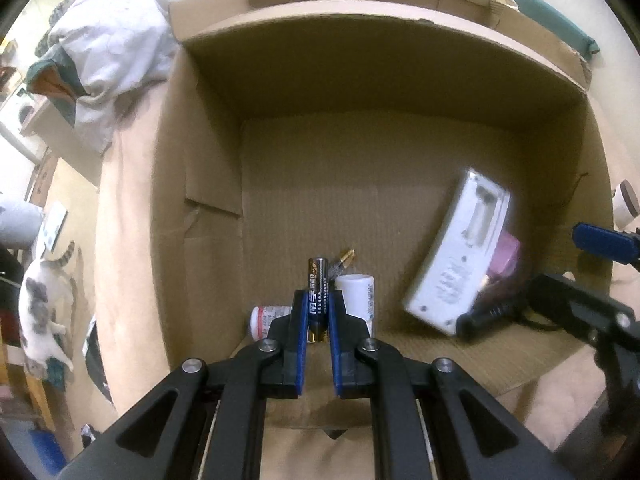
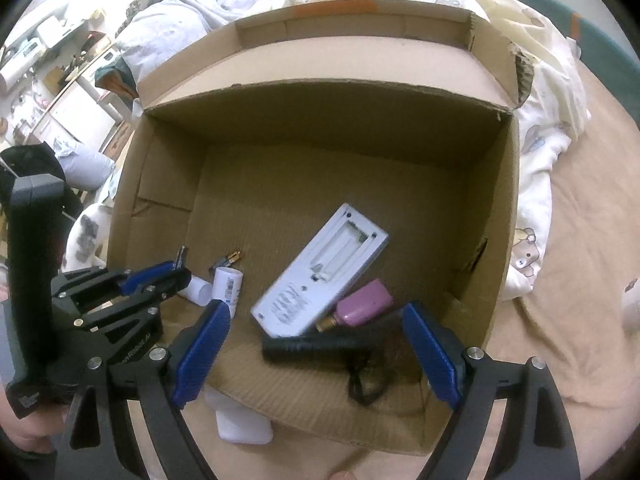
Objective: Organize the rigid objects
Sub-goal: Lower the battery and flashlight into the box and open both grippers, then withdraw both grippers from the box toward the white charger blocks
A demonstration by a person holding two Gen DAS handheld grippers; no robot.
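left gripper (image 1: pixel 318 312) angled steeply down into the cardboard box (image 2: pixel 508 216), jaws pinching a battery (image 1: pixel 318 296) over the near-left floor, white bottles (image 2: pixel 228 284) just beside, remote (image 2: pixel 320 276) mid-box, right gripper (image 2: pixel 316 344) tilted down at the near edge, jaws spread wide holding nothing, far half of box floor bare

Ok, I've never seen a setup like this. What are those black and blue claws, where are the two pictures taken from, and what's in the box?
There is no robot arm here: a person holds a two-finger gripper in each hand, each with a fisheye camera looking along its fingers.

The left view shows the left gripper shut on a battery, above the cardboard box.

The right view shows the right gripper open and empty; the left gripper shows at its left edge.

In the box lie a white remote with its battery bay open, a pink bottle, a black flashlight and two white bottles. The box sits on a bed.
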